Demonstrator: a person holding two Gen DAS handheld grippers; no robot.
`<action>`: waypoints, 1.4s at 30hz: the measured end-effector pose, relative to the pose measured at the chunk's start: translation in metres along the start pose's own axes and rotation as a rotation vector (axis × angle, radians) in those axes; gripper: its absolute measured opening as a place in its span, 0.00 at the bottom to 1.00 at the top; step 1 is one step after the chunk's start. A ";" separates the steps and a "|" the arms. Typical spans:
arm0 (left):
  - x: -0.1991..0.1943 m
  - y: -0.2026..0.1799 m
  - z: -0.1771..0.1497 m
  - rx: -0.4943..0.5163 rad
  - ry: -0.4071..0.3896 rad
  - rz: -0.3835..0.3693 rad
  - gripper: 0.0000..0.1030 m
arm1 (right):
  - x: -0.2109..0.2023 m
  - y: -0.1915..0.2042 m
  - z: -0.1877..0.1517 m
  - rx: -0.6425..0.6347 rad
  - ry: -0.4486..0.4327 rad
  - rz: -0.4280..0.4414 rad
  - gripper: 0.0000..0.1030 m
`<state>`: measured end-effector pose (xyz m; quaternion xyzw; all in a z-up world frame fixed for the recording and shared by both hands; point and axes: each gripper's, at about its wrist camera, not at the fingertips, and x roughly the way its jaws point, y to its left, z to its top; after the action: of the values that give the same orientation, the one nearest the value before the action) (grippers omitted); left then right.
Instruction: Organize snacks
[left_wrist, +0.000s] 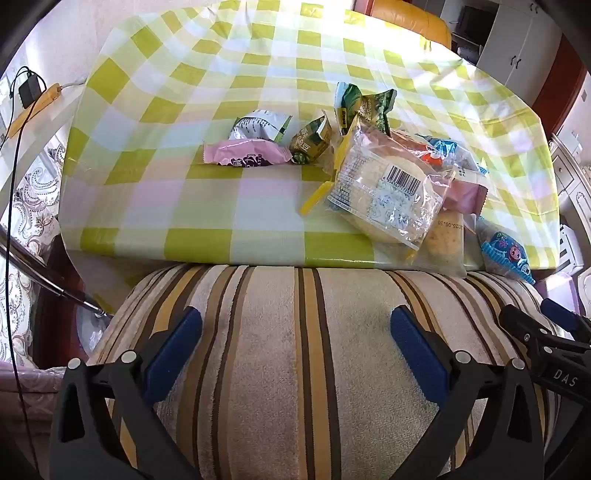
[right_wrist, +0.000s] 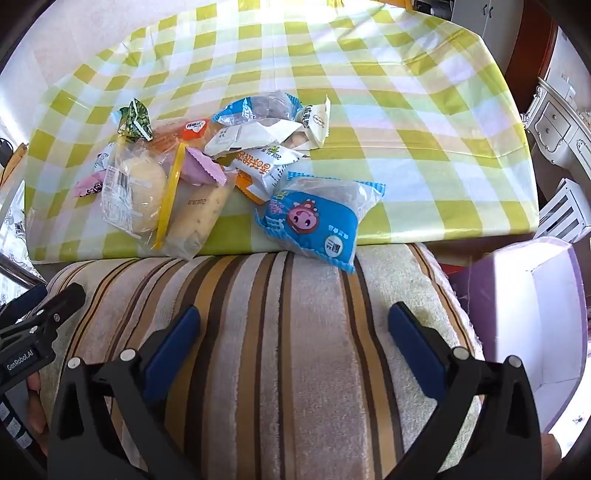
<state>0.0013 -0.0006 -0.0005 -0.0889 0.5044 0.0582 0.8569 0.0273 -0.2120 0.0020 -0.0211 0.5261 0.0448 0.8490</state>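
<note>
Black two-finger grippers with blue pads

Silver screws are set in the left gripper and right gripper; "DAS" and "GenRobot.AI" are printed on their bodies.

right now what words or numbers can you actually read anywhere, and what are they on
"DAS" on the right gripper, seen from the left wrist.
"GenRobot.AI" on the left gripper, seen from the right wrist.
"2025.08.30", upside down, on the clear bread bag.
Barcode, digits too small to read, on the bun bag.
Print on the blue packet, pink packet and other wrappers: too blurred to read.
</note>
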 end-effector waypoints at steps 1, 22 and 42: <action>0.000 -0.001 0.001 0.001 0.000 0.001 0.96 | 0.000 0.000 0.000 0.000 0.001 0.001 0.99; -0.002 0.002 -0.002 -0.030 -0.023 -0.006 0.96 | 0.000 -0.001 0.000 0.002 0.004 0.005 0.99; -0.001 -0.001 -0.001 -0.018 -0.027 0.013 0.96 | 0.000 -0.002 -0.002 0.009 -0.018 0.010 0.99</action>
<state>0.0001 -0.0015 -0.0001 -0.0925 0.4928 0.0697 0.8624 0.0252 -0.2140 0.0013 -0.0142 0.5187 0.0468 0.8536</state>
